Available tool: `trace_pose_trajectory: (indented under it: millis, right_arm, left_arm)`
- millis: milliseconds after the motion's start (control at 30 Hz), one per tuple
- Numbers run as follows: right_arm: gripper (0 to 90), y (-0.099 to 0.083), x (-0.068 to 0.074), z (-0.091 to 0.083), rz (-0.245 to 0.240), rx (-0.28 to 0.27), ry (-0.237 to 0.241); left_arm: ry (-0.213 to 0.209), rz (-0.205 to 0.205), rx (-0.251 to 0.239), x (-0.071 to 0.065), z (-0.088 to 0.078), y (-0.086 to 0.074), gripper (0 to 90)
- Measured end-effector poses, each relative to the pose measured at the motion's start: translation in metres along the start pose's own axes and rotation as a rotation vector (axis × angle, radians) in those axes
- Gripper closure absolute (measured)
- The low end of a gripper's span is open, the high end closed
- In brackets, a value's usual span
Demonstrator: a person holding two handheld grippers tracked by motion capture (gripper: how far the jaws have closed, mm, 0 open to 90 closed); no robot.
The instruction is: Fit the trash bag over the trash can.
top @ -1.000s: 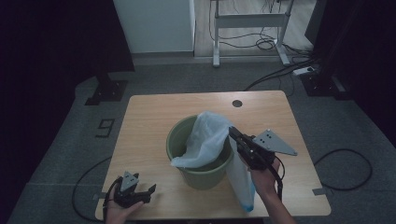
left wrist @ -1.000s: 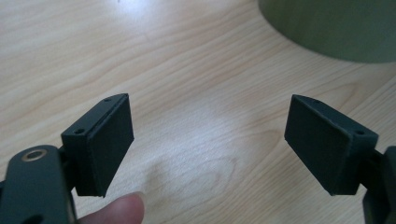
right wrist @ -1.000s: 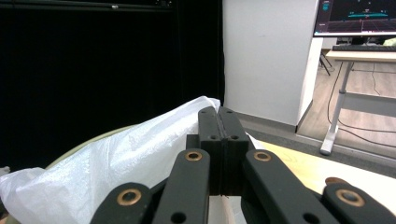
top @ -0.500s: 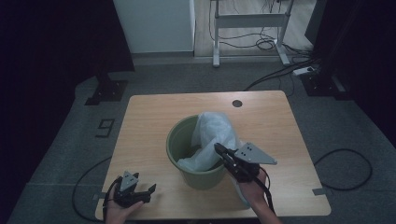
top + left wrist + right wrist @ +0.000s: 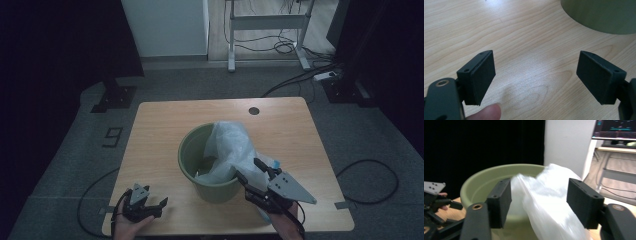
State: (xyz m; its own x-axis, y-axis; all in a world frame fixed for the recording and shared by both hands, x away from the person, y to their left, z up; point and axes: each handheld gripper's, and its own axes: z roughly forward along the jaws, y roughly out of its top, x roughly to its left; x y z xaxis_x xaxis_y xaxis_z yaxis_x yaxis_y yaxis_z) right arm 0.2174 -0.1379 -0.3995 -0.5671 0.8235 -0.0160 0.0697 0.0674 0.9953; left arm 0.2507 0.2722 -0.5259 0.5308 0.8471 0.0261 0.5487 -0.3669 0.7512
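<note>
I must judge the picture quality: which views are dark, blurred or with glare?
High view: dim, floor nearly black, table readable. Left gripper view: bright and sharp, soft glare on the wood between the jaws. Right gripper view: the plastic bag is smeared and washed out, the green bucket soft, the background left black.

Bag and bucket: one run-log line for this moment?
right claw: just opened, astride bag, no grip | bag: draped over bucket rim | left claw: open, empty, over table

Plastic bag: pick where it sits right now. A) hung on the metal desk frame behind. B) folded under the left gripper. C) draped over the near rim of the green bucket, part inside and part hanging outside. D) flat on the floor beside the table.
C: the plastic bag spills over the near rim of the green bucket.
</note>
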Motion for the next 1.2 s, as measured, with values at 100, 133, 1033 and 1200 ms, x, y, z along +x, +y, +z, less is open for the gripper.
trace_pose_trajectory:
  millis: [100, 133, 1033, 1200]
  right_arm:
    - [29.6, -0.012, -0.003, -0.011, -0.006, 0.017, -0.026]
    - [28.1, -0.017, -0.005, -0.014, 0.000, 0.030, -0.035]
    - [85.1, -0.098, -0.030, -0.010, 0.050, 0.229, -0.183]
    - [88.6, -0.090, -0.037, -0.015, 0.046, 0.200, -0.200]
  left_arm:
    - [0.000, 0.001, -0.001, 0.000, -0.001, 0.000, 14.9]
    - [0.000, 0.001, -0.001, 0.000, -0.001, 0.000, 15.0]
    - [-0.001, -0.001, 0.009, -0.001, 0.002, -0.001, 15.0]
    - [0.000, -0.001, 0.007, -0.001, 0.002, -0.001, 15.0]
